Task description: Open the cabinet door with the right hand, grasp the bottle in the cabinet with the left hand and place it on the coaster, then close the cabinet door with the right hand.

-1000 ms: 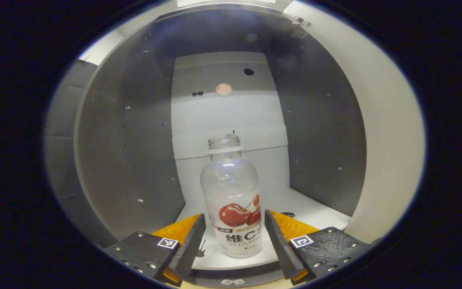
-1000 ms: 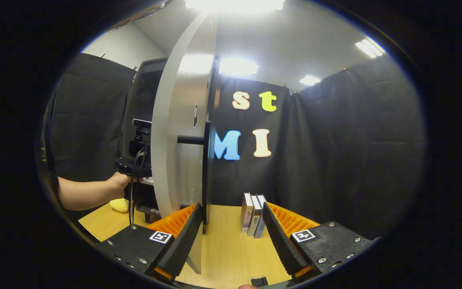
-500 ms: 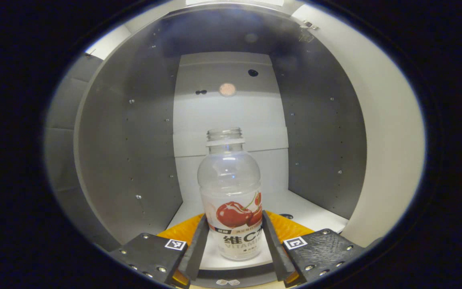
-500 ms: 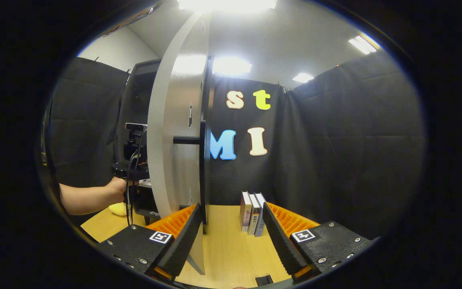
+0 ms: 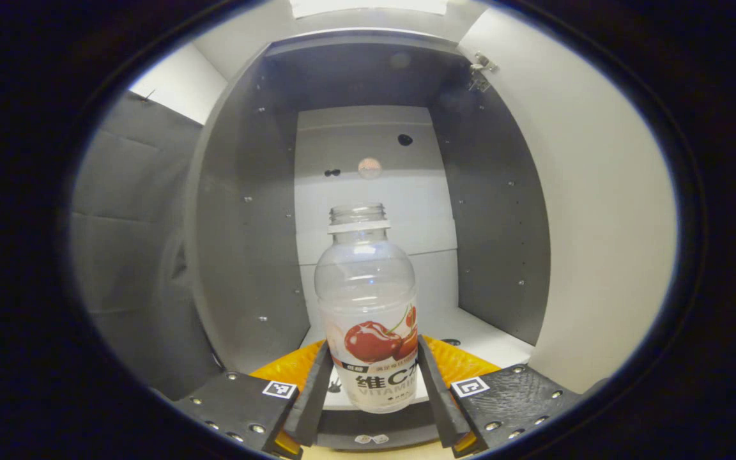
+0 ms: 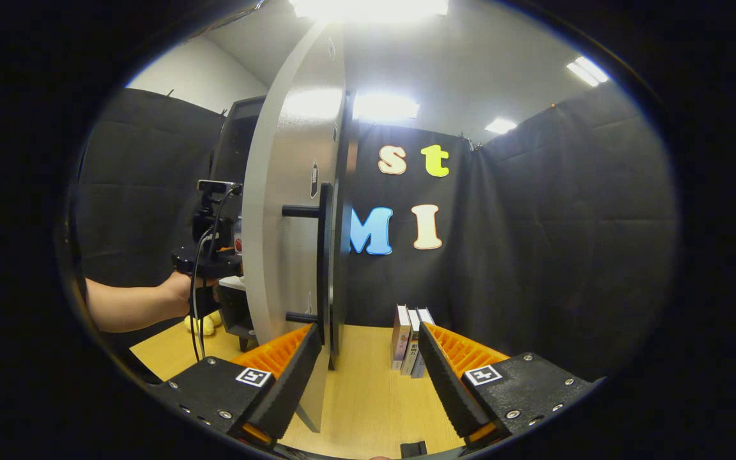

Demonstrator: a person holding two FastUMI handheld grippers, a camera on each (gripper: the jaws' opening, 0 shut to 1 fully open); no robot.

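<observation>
Clamping the bottle (image 5: 368,319), left gripper (image 5: 368,399) hides its base; right gripper (image 6: 365,377) gapes wide.

Left tongs (image 5: 369,409): two wedge-shaped fingers on flat black mounting blocks studded with small silver screws. Each block carries a small square black-and-white coded tag near the finger base. The ribbed outer faces of the fingers slope away behind.

Right tongs (image 6: 368,390): the same build, with ridged inner finger faces, screws and one square tag per block.

A bare forearm and hand (image 6: 173,291), no sleeve, grip a black handle (image 6: 207,260) with a dangling black cable (image 6: 197,319).
</observation>
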